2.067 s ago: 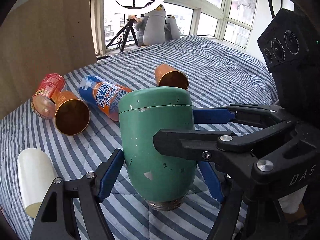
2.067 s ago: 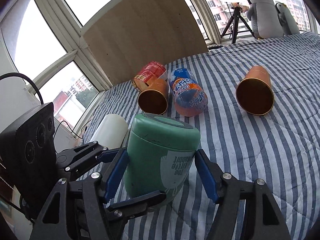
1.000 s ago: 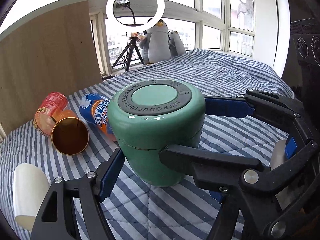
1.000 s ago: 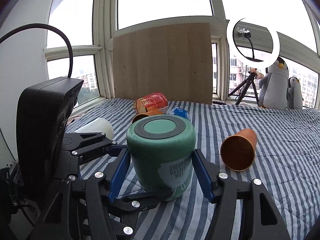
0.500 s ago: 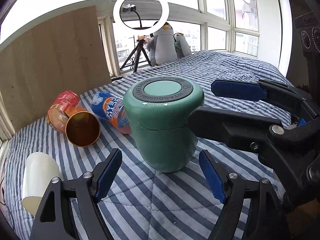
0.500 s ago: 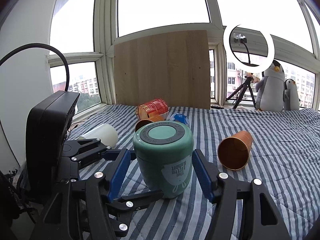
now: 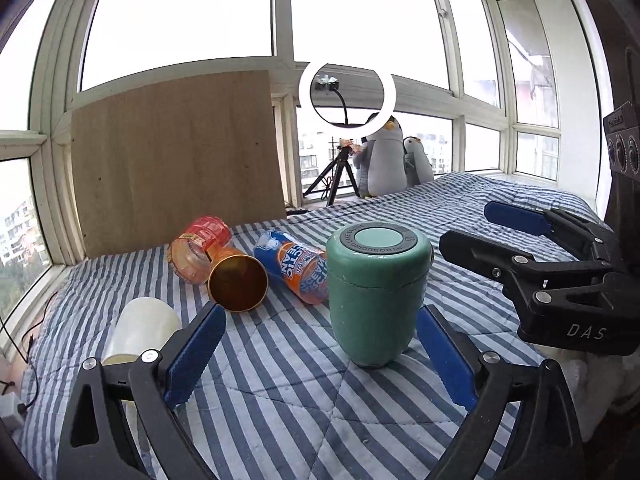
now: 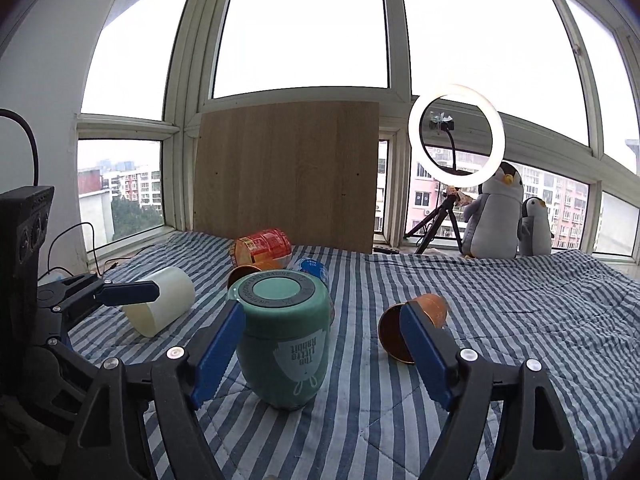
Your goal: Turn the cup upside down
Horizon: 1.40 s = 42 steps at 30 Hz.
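Note:
The green cup [image 7: 378, 294] stands upside down on the striped bed, its dark-rimmed base facing up; it also shows in the right wrist view [image 8: 284, 336] with its print inverted. My left gripper [image 7: 320, 356] is open, with its blue pads on either side of the cup and apart from it. My right gripper [image 8: 324, 356] is open too, wide around the cup without touching it. In the left wrist view the right gripper [image 7: 532, 240] reaches in from the right.
Lying on the bed [image 7: 280, 400] are a copper cup [image 7: 238, 282], a red jar [image 7: 200, 248], a blue-orange bottle [image 7: 298, 266], a white cup [image 7: 140, 330] and another copper cup [image 8: 412, 326]. A wooden board [image 7: 176, 160], ring light and plush penguins stand at the window.
The green cup was turned over while held and set down on the bed. Both grippers then opened, let it go and drew back.

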Each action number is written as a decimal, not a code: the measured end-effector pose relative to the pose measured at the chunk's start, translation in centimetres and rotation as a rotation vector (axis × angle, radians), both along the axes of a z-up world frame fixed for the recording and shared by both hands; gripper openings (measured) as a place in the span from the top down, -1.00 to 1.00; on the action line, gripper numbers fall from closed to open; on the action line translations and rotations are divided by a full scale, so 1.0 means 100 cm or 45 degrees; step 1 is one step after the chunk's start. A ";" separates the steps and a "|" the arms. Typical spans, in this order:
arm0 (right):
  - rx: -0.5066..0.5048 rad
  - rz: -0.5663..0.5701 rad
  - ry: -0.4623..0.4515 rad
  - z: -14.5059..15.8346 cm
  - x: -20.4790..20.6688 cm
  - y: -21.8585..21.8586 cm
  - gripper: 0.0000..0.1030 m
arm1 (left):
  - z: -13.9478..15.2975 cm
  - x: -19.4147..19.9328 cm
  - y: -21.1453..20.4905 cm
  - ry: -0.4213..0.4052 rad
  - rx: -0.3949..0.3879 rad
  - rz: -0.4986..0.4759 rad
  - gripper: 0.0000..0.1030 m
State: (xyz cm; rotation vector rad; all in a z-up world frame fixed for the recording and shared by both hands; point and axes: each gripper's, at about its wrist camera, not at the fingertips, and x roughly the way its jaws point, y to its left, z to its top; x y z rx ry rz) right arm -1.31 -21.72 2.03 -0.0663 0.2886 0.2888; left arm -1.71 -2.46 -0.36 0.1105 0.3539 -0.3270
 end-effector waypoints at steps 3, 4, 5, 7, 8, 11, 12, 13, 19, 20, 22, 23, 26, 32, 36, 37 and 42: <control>-0.005 -0.048 -0.027 -0.002 0.004 -0.004 -0.49 | 0.007 0.001 0.002 -0.043 -0.078 0.063 -0.99; -0.008 -0.069 -0.040 -0.003 0.005 -0.006 -0.49 | 0.008 0.000 0.003 -0.076 -0.088 0.103 -0.99; -0.009 -0.088 -0.055 -0.004 0.005 -0.007 -0.49 | 0.008 -0.002 0.003 -0.118 -0.087 0.144 -0.99; -0.013 -0.127 -0.088 -0.005 0.004 -0.010 -0.49 | 0.006 -0.004 0.002 -0.167 -0.077 0.194 -0.99; -0.010 -0.138 -0.100 -0.005 0.004 -0.011 -0.49 | 0.004 -0.004 0.002 -0.173 -0.073 0.201 -0.99; 0.030 -0.166 -0.123 -0.006 0.002 -0.019 -0.49 | 0.001 -0.003 -0.002 -0.186 -0.042 0.227 -0.99; 0.046 -0.169 -0.127 -0.006 0.002 -0.022 -0.49 | 0.001 -0.003 -0.001 -0.198 -0.046 0.234 -0.99; 0.055 -0.176 -0.136 -0.005 0.001 -0.024 -0.49 | 0.002 -0.005 0.000 -0.220 -0.054 0.248 -0.99; 0.062 -0.170 -0.138 -0.009 0.002 -0.024 -0.49 | 0.003 -0.011 0.008 -0.270 -0.085 0.276 -0.99; 0.056 -0.165 -0.129 -0.010 0.003 -0.023 -0.49 | 0.002 -0.011 0.009 -0.271 -0.092 0.277 -0.99; 0.062 -0.164 -0.138 -0.009 0.002 -0.023 -0.49 | 0.003 -0.014 0.012 -0.288 -0.104 0.287 -0.99; 0.069 -0.166 -0.147 -0.009 0.000 -0.024 -0.49 | 0.003 -0.015 0.013 -0.293 -0.107 0.285 -0.99; 0.091 -0.171 -0.161 -0.008 -0.002 -0.028 -0.51 | 0.002 -0.017 0.011 -0.298 -0.100 0.283 -0.99; 0.109 -0.174 -0.158 -0.009 -0.002 -0.030 -0.54 | 0.002 -0.016 0.010 -0.299 -0.092 0.287 -0.99; 0.107 -0.171 -0.159 -0.010 -0.002 -0.030 -0.55 | 0.002 -0.017 0.010 -0.297 -0.093 0.291 -0.99; 0.107 -0.171 -0.158 -0.010 -0.002 -0.030 -0.55 | 0.002 -0.017 0.010 -0.297 -0.092 0.291 -0.99; 0.113 -0.178 -0.165 -0.010 -0.004 -0.030 -0.57 | 0.001 -0.015 0.009 -0.290 -0.084 0.292 -0.99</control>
